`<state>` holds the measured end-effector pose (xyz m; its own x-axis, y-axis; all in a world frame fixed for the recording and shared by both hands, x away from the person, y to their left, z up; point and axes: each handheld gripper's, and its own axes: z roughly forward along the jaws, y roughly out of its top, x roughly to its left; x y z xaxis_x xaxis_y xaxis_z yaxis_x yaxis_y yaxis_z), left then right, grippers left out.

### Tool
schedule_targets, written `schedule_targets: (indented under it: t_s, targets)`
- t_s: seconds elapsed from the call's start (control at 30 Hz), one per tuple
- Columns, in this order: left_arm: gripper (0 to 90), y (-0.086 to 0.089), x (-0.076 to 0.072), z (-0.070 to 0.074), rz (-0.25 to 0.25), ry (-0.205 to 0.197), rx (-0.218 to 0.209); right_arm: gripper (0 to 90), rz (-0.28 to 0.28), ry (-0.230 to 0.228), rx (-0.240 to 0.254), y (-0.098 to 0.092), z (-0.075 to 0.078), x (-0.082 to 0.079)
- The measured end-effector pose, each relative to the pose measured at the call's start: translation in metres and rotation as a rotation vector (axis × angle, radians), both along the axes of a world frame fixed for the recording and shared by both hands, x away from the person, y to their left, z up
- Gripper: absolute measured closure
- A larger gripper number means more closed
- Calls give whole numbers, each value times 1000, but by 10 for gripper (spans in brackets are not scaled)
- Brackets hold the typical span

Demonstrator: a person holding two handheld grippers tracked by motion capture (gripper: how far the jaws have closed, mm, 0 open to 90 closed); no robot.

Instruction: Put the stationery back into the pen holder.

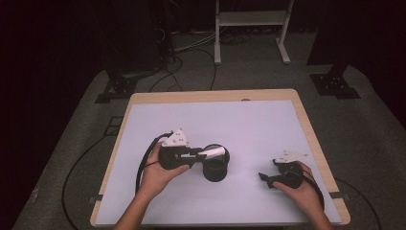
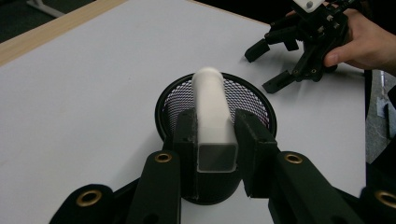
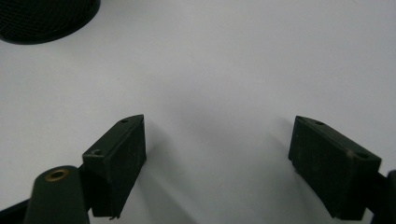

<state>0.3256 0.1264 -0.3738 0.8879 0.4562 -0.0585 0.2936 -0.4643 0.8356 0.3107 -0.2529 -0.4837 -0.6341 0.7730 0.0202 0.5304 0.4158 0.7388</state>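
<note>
High view: the left gripper (image 1: 198, 154) holds a white tube (image 1: 214, 153) over the black mesh cup (image 1: 216, 170), centre table.

Left gripper view: jaws clamped on its squared end; it looks light, stiff, smooth.

Right gripper view: jaws apart, empty.

The white table (image 1: 249, 120) is evenly lit from above, and the room around is very dark. Shadows are soft. Near jaws look slightly blurred.
</note>
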Motion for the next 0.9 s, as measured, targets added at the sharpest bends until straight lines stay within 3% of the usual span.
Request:
schedule_targets:
  t_s: [0.23, 0.9]
  targets:
    - [711, -6, 5, 0, -4, 4, -4, 177, 0, 1, -1, 0, 0, 0]
    - [709, -27, 22, -16, -32, 41, 46, 177, -1, -1, 0, 0, 0, 0]
